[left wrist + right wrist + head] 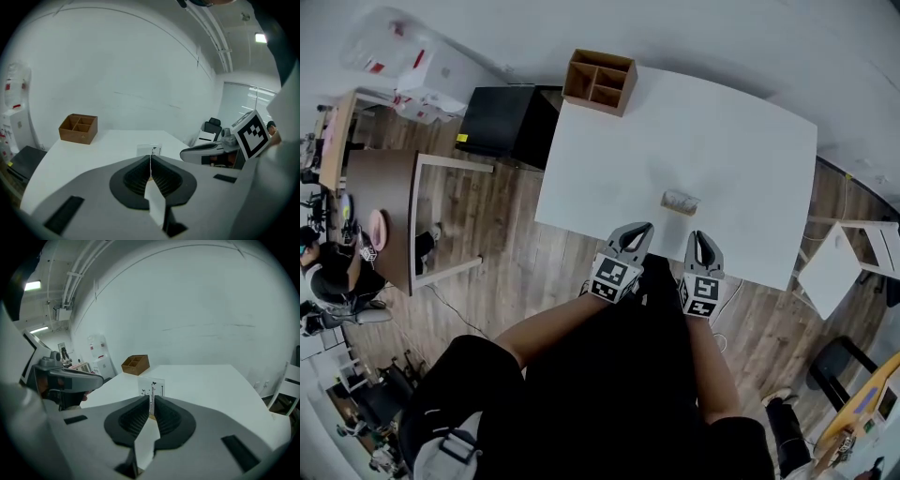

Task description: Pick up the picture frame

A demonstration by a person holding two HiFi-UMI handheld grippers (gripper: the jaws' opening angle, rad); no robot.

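Observation:
A small clear picture frame [681, 201] stands upright on the white table [609, 169], near its front edge. My left gripper [643, 228] and right gripper [701, 235] hover side by side just short of the frame, over the table's front edge. Both are shut with nothing in them. In the left gripper view the frame [149, 150] shows just beyond the shut left gripper [150, 158]. The right gripper view has the frame [153, 388] straight ahead of the right gripper [151, 401].
A wooden divided box [600, 81] sits at the table's far left corner. A black cabinet [502, 122] and a brown desk [380, 187] stand left of the table. A white chair [834, 267] is on the right, and a person sits at far left.

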